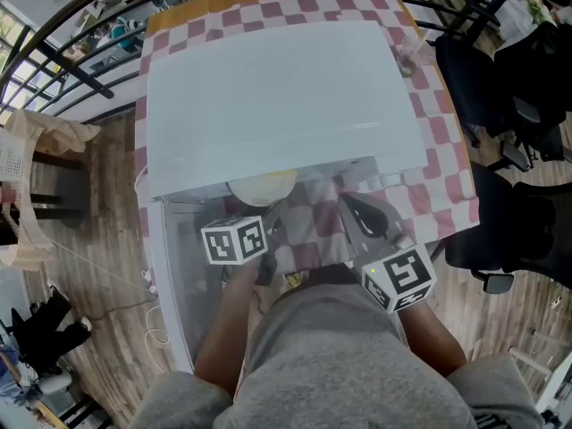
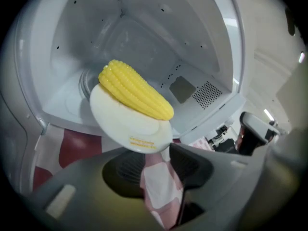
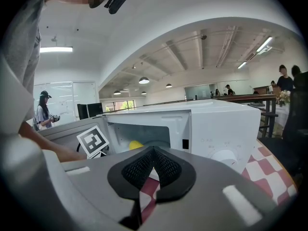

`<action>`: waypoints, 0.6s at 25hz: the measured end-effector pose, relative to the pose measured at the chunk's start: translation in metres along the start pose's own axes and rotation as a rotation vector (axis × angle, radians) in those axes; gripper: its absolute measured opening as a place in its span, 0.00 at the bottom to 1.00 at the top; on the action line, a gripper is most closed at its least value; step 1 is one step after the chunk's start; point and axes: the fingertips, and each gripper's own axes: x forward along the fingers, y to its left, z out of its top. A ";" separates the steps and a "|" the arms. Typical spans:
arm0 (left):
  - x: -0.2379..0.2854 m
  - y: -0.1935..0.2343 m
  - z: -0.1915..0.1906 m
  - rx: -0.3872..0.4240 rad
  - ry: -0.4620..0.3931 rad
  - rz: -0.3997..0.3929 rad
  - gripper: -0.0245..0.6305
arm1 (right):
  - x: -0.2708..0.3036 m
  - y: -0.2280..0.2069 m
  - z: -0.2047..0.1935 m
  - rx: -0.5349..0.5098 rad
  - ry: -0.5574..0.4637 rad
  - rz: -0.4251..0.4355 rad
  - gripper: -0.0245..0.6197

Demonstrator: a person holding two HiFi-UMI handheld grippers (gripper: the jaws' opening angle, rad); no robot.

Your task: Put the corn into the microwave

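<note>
From above, the white microwave [image 1: 277,96] sits on a checked cloth [image 1: 447,141] with its door [image 1: 174,284] swung open toward the person. A pale plate [image 1: 264,186] pokes out of the opening. The right tongs [image 1: 362,208] wait over the cloth beside it.

Looking along the left tongs [image 2: 156,153], the corn [image 2: 137,91] lies across the plate, right at the mouth of the oven. The far half of the plate is over the oven floor and the near half hangs out over the cloth, tilted. The jaws seem to pinch its near rim, though the contact sits at the very tips and is hard to read. The gap behind the tips shows only cloth.

Seen from the right tongs, their two pads meet at the tips with nothing held. Past them the oven stands open, with a bit of yellow showing inside.

The cob looks firm, light and round, so on a slanted, smooth plate it would likely roll or slide off. The plate is stiff and probably breakable, and a rim pinch gives little leverage. I would keep the hold on the near rim, level the plate, and slide it in slowly instead of gripping the cob itself.
</note>
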 end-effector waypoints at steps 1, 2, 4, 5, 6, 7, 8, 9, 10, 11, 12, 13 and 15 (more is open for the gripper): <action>0.001 0.000 0.003 -0.011 -0.006 0.005 0.28 | 0.000 -0.001 0.000 0.001 -0.001 -0.001 0.03; 0.003 0.001 0.006 -0.020 -0.011 0.009 0.26 | 0.000 -0.001 0.000 0.002 -0.002 -0.003 0.03; 0.005 0.001 0.012 -0.026 -0.020 0.017 0.22 | 0.000 -0.002 0.000 0.004 -0.004 -0.005 0.03; 0.006 0.001 0.014 -0.021 -0.021 0.030 0.18 | 0.000 -0.003 -0.001 0.006 -0.003 -0.007 0.03; 0.008 0.003 0.017 -0.008 -0.019 0.048 0.13 | -0.001 -0.004 -0.001 0.008 -0.002 -0.009 0.03; 0.010 0.004 0.019 0.009 -0.013 0.066 0.05 | -0.001 -0.005 -0.002 0.011 -0.001 -0.011 0.03; 0.012 0.005 0.021 0.027 -0.005 0.075 0.05 | -0.001 -0.006 -0.003 0.012 0.000 -0.012 0.03; 0.014 0.005 0.022 0.038 0.002 0.074 0.05 | -0.001 -0.006 -0.003 0.013 0.001 -0.013 0.03; 0.015 0.004 0.024 0.042 0.009 0.069 0.05 | -0.001 -0.007 -0.003 0.014 0.001 -0.013 0.03; 0.016 0.005 0.025 0.037 0.016 0.061 0.05 | -0.001 -0.007 -0.002 0.014 0.001 -0.013 0.03; 0.016 0.005 0.025 0.027 0.025 0.052 0.05 | 0.000 -0.007 -0.001 0.015 0.000 -0.014 0.03; 0.017 0.005 0.025 0.013 0.038 0.041 0.05 | 0.000 -0.007 -0.001 0.015 0.000 -0.015 0.03; 0.019 0.004 0.022 -0.012 0.074 0.015 0.05 | 0.000 -0.007 -0.001 0.017 -0.001 -0.017 0.03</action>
